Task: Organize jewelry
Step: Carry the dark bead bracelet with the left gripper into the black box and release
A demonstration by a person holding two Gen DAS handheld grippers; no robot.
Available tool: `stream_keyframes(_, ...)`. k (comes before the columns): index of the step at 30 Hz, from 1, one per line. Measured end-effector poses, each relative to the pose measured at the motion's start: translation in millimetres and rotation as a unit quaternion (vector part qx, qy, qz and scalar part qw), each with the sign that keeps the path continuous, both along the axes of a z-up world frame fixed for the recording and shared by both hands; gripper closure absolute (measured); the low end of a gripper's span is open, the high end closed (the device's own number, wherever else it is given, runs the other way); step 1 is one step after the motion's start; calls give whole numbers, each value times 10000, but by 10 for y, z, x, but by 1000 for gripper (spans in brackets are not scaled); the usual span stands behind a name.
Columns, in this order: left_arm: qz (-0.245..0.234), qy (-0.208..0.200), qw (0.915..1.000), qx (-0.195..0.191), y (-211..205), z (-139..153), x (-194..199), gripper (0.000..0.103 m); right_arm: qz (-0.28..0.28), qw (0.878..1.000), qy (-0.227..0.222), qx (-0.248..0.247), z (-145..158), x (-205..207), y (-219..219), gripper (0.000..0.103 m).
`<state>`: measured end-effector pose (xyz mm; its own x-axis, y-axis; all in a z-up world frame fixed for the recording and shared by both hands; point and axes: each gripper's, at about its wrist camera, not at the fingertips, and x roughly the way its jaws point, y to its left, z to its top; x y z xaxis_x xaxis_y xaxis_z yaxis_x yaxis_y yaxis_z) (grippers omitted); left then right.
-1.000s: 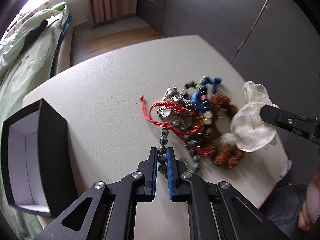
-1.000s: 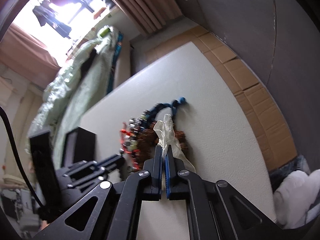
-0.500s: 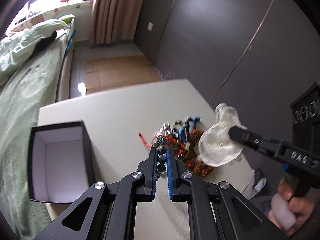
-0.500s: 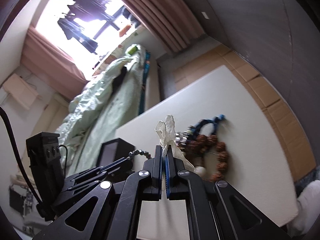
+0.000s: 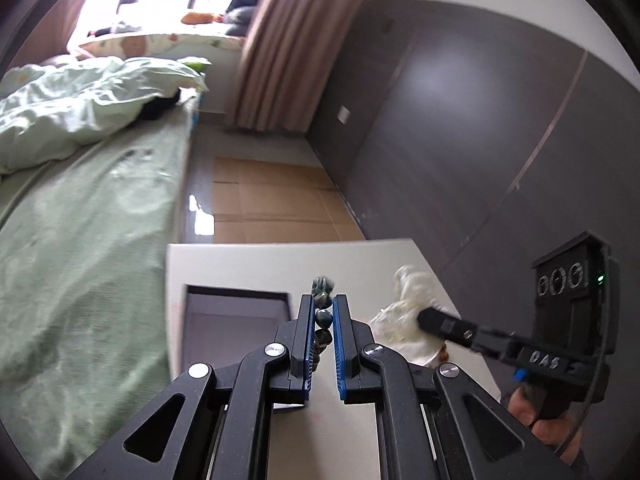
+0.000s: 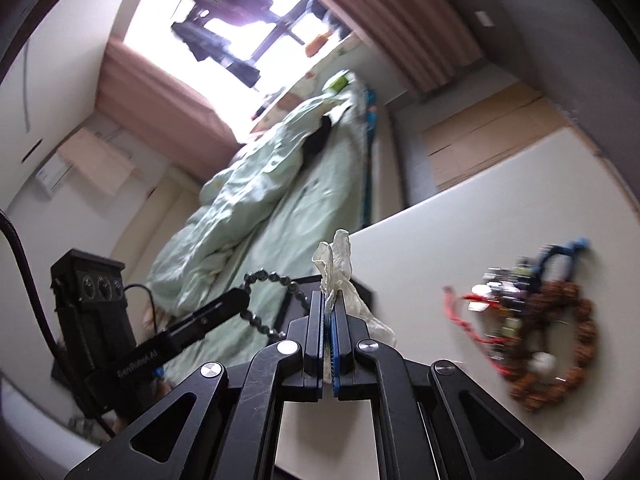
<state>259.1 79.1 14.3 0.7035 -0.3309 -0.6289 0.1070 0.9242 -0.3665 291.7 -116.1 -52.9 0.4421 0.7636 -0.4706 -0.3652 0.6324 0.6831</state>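
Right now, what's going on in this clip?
A person is sorting jewelry with two handheld grippers. The left gripper is shut on a dark bead bracelet, held in the air near the open black box. The right gripper is shut on a sheer white pouch, also lifted. The remaining bracelets lie in a pile on the white table. Nothing appears to be in the box yet.

dark green beads, cream pouch
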Motion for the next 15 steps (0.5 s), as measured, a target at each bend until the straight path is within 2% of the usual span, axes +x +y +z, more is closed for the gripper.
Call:
stream_keyframes(7, 364, -67, 9990, -247, 365, 16, -83, 94, 703, 9974, 49, -164, -25, 192, 661, 99)
stream_keyframes(15, 552, -94, 9981, -243, 519, 11, -106, 94, 1220, 9912, 278, -437, -208, 317, 1219, 99)
